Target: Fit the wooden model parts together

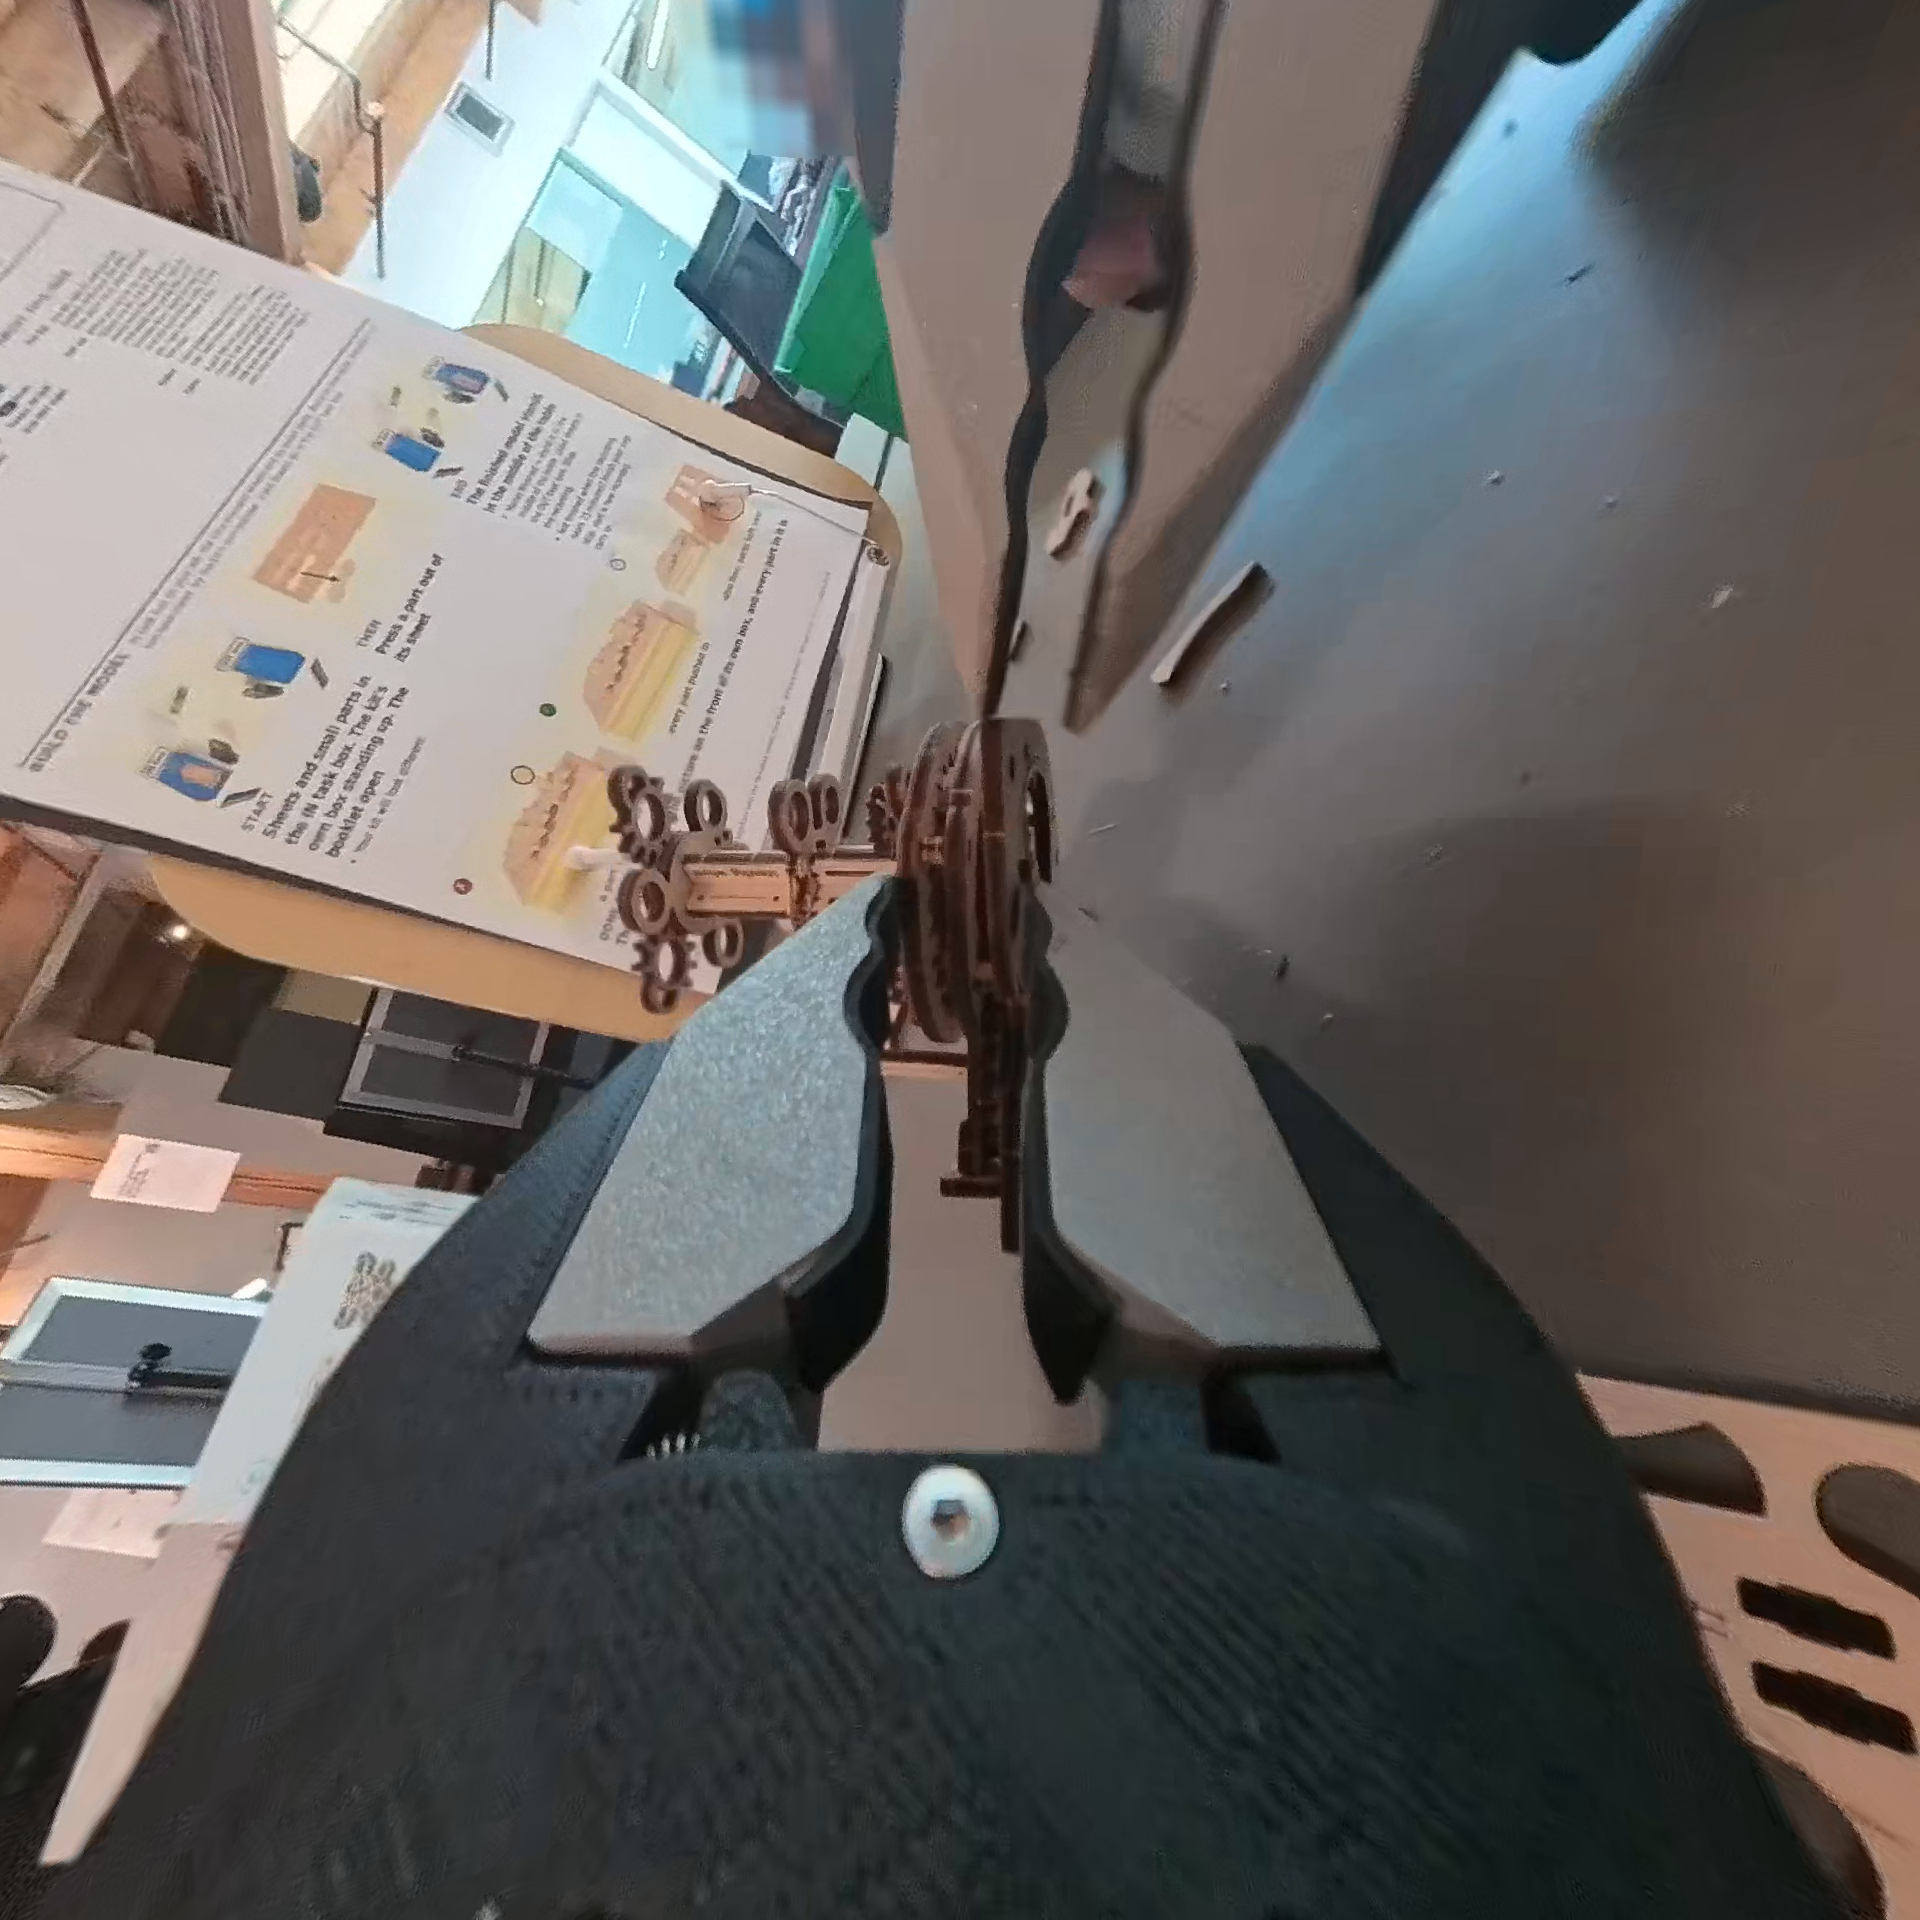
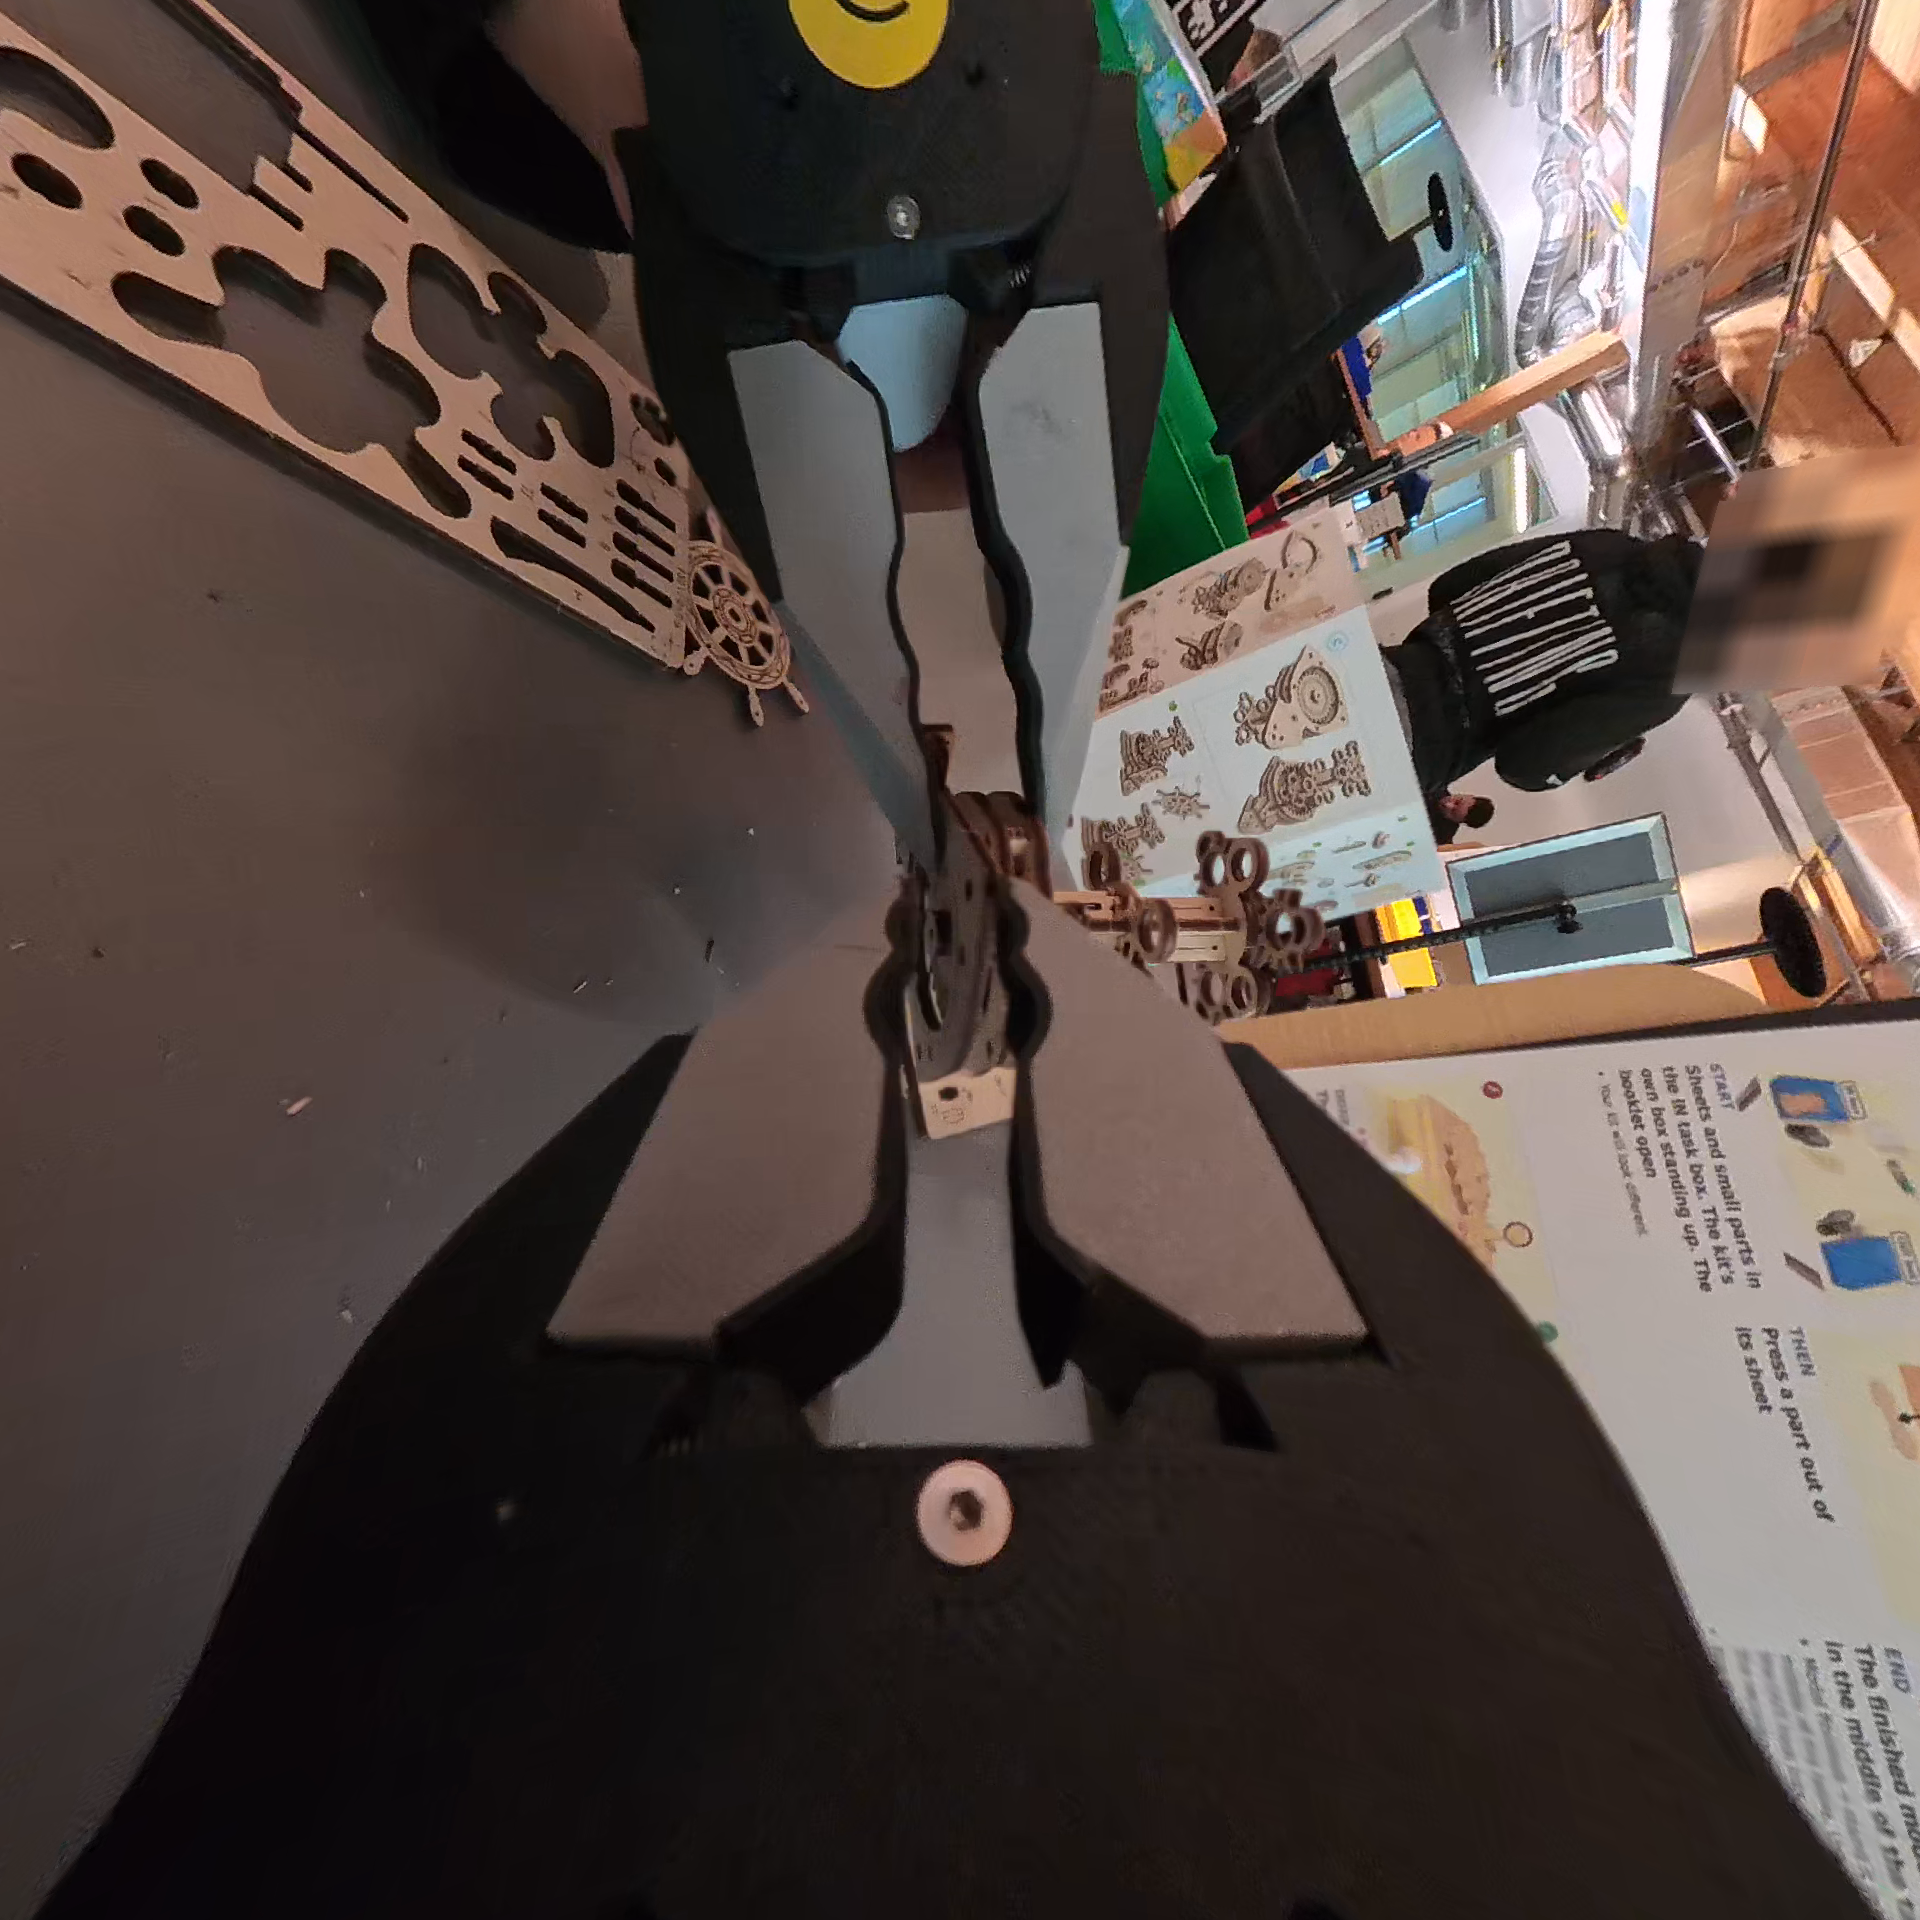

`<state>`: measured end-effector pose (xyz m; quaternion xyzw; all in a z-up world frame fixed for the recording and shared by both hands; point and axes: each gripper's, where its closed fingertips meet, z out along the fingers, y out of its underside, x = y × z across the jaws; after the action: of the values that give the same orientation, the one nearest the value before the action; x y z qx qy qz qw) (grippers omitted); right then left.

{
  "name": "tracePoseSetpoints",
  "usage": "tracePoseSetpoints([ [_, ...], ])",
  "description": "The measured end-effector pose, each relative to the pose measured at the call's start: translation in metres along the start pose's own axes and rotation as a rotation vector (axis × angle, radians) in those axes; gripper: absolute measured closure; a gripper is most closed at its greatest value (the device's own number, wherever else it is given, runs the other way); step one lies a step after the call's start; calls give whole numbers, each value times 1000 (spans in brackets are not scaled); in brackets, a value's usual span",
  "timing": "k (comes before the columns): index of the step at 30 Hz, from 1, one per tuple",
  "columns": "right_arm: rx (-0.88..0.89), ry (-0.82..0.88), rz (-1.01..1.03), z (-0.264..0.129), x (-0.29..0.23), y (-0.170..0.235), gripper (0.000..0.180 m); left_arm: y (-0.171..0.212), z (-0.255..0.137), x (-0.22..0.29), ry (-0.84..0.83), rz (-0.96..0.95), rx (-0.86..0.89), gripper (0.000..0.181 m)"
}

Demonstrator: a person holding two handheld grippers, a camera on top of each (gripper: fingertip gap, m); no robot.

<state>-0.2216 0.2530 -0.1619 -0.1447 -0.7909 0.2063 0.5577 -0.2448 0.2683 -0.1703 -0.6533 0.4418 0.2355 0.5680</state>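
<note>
The left hand-held gripper [image 1: 971, 935] clamps the geared wooden model [image 1: 966, 862] above the grey surface [image 1: 1558, 727], steadying it, while the right hand-held gripper [image 2: 951, 966], opposite, pinches the same model's disc edge, probably to press parts home.

Left gripper [image 1: 961, 935]: fingers nearly closed, pinching a thin wooden piece at their tips. Right gripper [image 2: 951, 966]: likewise clamped. The two meet tip to tip, pointing at each other.

Dark wooden gear model [image 1: 971, 883], gear-tipped arm sideways, held above table.
</note>
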Motion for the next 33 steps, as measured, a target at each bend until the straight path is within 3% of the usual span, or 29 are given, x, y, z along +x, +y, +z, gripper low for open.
tracePoseSetpoints([
  [1, 7, -3, -2, 1, -1, -2, 165, 0, 0, -1, 0, -10, 5, 161],
  [4, -9, 23, 2, 2, 3, 2, 175, 1, 0, 3, 14, 14, 4, 162],
  [5, -23, 45, 1, 3, 7, 4, 165, 1, 0, 5, 23, 19, 1, 161],
  [7, -19, 20, 12, 5, 2, 4, 166, 2, 1, 8, 37, 11, -9, 161],
  [10, -32, -10, 4, 10, -6, 6, 177, -1, 1, 9, 49, -2, -5, 161],
  [14, -42, -26, 7, 10, -5, 7, 177, -1, 0, 11, 82, -37, 15, 161],
  [19, -51, -96, 52, 9, -12, 18, 180, -10, -18, 17, 270, -233, 147, 160],
  [23, 15, -139, 92, 8, -15, 10, 180, 5, -13, -2, 224, -356, 97, 153],
  [33, 67, -226, -13, 6, -26, 1, 180, 0, -10, 17, 314, -323, 76, 154],
])
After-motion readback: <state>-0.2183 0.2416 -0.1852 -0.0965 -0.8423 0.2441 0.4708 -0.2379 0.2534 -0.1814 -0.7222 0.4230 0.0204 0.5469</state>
